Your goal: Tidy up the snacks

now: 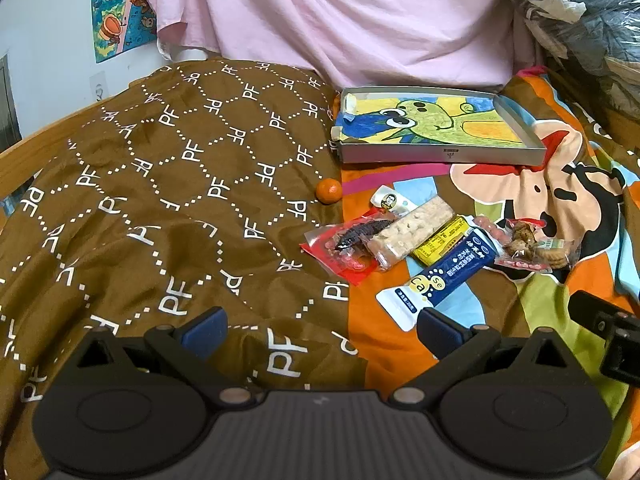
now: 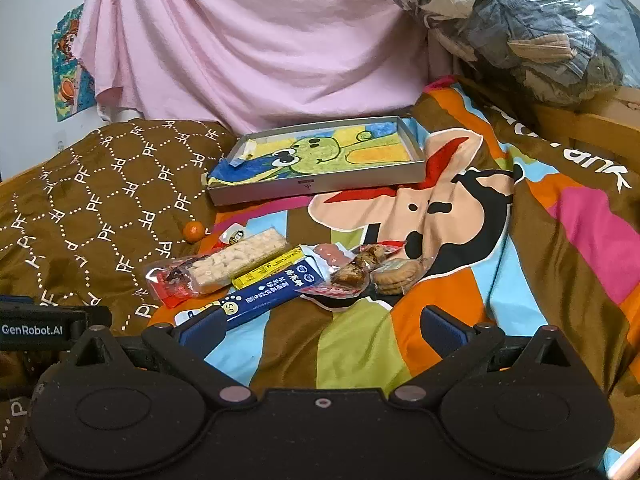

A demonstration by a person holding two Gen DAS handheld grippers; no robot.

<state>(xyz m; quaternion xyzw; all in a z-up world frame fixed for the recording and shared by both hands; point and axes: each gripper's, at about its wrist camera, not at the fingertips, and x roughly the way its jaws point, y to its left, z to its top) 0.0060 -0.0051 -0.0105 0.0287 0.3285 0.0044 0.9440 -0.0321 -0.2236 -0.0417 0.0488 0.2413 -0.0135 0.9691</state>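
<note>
A pile of snack packets lies on the bed: a blue sachet (image 1: 444,276) (image 2: 264,292), a pale puffed bar (image 1: 412,228) (image 2: 238,260), a red packet (image 1: 344,250) (image 2: 170,282), a yellow packet (image 1: 442,240) (image 2: 268,270) and a clear biscuit pack (image 1: 536,250) (image 2: 384,274). A small orange (image 1: 329,191) (image 2: 193,231) lies to their left. A shallow grey box (image 1: 440,154) (image 2: 320,186) with a cartoon drawing stands behind. My left gripper (image 1: 322,332) is open and empty, short of the pile. My right gripper (image 2: 322,330) is open and empty, its left fingertip over the blue sachet's near end.
A brown patterned pillow (image 1: 160,200) (image 2: 100,200) lies left. A colourful cartoon blanket (image 1: 540,192) (image 2: 460,220) covers the bed. A pink sheet (image 1: 340,20) (image 2: 248,40) hangs behind. Bagged clothes (image 1: 580,12) (image 2: 520,28) sit at the back right.
</note>
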